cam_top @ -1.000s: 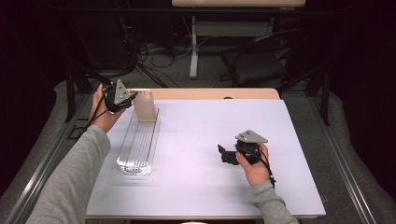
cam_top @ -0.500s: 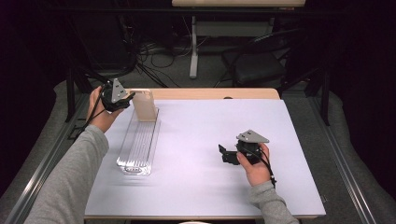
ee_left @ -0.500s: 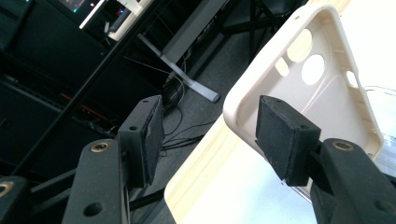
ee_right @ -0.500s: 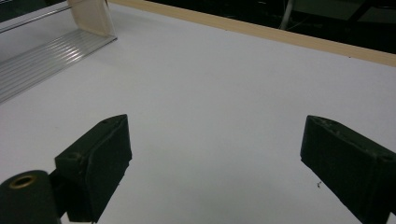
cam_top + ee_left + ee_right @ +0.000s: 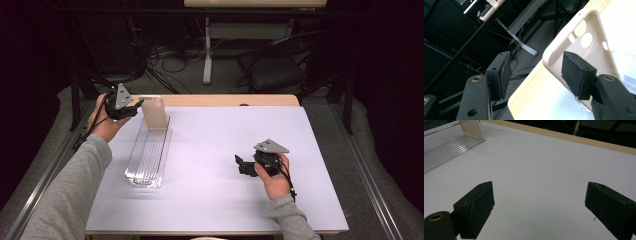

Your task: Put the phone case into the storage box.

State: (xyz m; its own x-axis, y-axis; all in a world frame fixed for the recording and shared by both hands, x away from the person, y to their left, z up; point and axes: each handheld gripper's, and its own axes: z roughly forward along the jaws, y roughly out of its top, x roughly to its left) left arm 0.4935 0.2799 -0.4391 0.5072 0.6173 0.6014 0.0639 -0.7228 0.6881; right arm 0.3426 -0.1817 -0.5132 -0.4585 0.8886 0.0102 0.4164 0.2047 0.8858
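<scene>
- Left gripper (image 5: 134,106), upper left of the high view: jaws have just been opening and now stand apart. In the left gripper view one pad (image 5: 577,73) sits in front of the inner face of the phone case (image 5: 584,42), the other pad is out over the bench edge. The case's corner looks to be between them, but nothing is pinched. Reads as a release.
- Phone case (image 5: 154,112): beige, with camera cut-outs, standing upright at the far end of the clear ribbed tray (image 5: 147,160), left side of the bench (image 5: 225,145). It stands as it did a second ago, so it holds up without the grip. Whether it sits in a groove or just leans on the end wall I can't tell from here.
- Right gripper (image 5: 241,165), lower right of the high view: jaws wide open and empty, parked low over bare bench, well apart from the tray. No change there.
- Judgement: placing the case in the tray looks done. Backing the left gripper off needs care, because the near pad could clip the case rim and tip it.
</scene>
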